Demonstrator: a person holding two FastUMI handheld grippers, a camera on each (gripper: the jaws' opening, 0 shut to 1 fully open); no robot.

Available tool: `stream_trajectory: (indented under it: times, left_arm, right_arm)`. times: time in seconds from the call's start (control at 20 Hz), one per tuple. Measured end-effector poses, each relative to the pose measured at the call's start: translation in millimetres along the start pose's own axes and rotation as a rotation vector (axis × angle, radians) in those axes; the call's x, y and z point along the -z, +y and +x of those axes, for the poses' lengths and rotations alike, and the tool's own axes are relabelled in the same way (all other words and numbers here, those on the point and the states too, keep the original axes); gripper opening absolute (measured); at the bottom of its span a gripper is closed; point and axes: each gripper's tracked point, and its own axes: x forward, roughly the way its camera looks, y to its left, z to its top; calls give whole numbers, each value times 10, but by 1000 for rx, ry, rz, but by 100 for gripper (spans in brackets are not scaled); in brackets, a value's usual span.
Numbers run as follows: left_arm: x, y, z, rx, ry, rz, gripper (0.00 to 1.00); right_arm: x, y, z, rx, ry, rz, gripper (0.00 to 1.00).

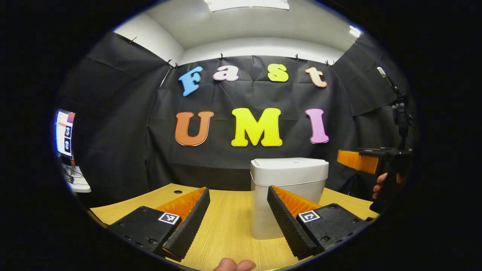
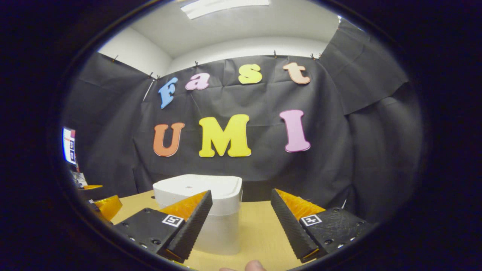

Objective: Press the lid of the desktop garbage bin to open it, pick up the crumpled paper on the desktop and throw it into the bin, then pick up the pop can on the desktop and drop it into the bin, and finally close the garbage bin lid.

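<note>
The garbage bin point(image 1: 289, 195) stands upright on the desk point(image 1: 226, 222), long axis vertical, lid point(image 1: 289, 165) shut (flat on top). Left tongs point(image 1: 238, 205) gape empty, bin at one o'clock; right tongs point(image 2: 241, 209) gape empty, bin at eleven.

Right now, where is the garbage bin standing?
The garbage bin stands on the wooden desk, lid closed, ahead of the left tool, slightly right of centre.

The tongs point(image 2: 238, 226) gape empty above the desk point(image 2: 260, 233), the lidded bin point(image 2: 211, 192) ahead-left.
</note>
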Motion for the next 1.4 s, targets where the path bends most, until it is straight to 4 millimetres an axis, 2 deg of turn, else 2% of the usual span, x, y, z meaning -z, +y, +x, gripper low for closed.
stream_trajectory:
  times: [0.2, 0.3, 0.45, 0.5, 0.85, 1.4]
  left_arm:
    - [85, -51, -20, -6, 11, 3, 98]
    - [148, -100, -55, -4, 8, -1, 98]
    - [298, -190, -90, 6, 6, -18, 98]
    - [390, -221, -84, 7, 30, -15, 98]
    - [358, -402, 26, 32, 29, 0, 98]
    - [343, -398, 24, 32, 27, 2, 99]
  right_arm:
    - [257, -126, -282, 23, 11, 32, 97]
    - [461, -129, -383, 31, 29, 66, 99]
    - [675, -161, -422, 44, 30, 68, 93]
    - [731, -186, -421, 47, 38, 51, 96]
    - [689, -337, -380, 93, -1, -43, 96]
    - [624, -209, -381, 80, -16, -69, 96]
